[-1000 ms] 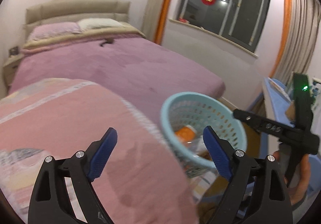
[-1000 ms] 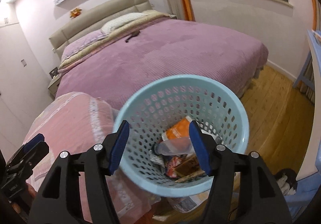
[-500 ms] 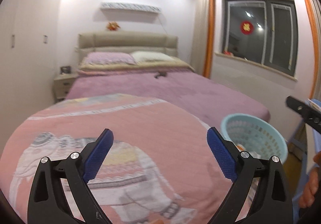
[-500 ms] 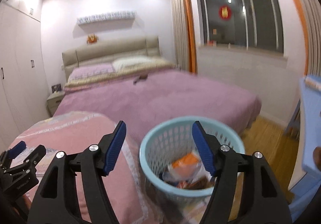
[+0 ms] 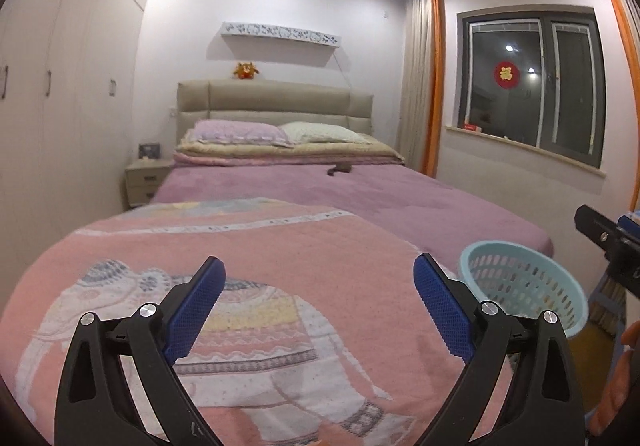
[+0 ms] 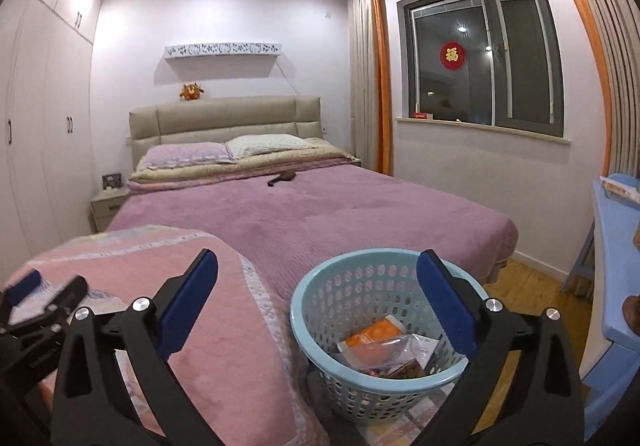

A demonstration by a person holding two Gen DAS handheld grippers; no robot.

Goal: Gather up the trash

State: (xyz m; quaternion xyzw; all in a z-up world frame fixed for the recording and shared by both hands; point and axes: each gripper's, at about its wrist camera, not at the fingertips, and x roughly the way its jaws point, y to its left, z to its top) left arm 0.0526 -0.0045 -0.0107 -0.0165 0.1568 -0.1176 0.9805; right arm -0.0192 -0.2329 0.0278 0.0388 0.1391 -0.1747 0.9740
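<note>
A light blue perforated basket (image 6: 360, 278) stands by the bed's foot, holding an orange packet (image 6: 370, 334), a clear bag and other wrappers. It also shows in the left wrist view (image 5: 520, 278). My right gripper (image 6: 318, 302) is open and empty, raised above and behind the basket. My left gripper (image 5: 318, 306) is open and empty over a pink elephant-print blanket (image 5: 248, 286). The right gripper shows at the left view's right edge (image 5: 604, 242); the left gripper shows at the right view's left edge (image 6: 36, 302).
A bed with a purple cover (image 6: 320, 214) fills the middle, with a small dark object (image 6: 282, 178) near the pillows. A nightstand (image 5: 142, 182) and wardrobes stand left. A blue table (image 6: 616, 246) is at the right, over wooden floor (image 6: 532, 294).
Both grippers have lifted and tilted up from looking down at the basket to looking level across the room. The basket has dropped lower in both views. Both stay open.
</note>
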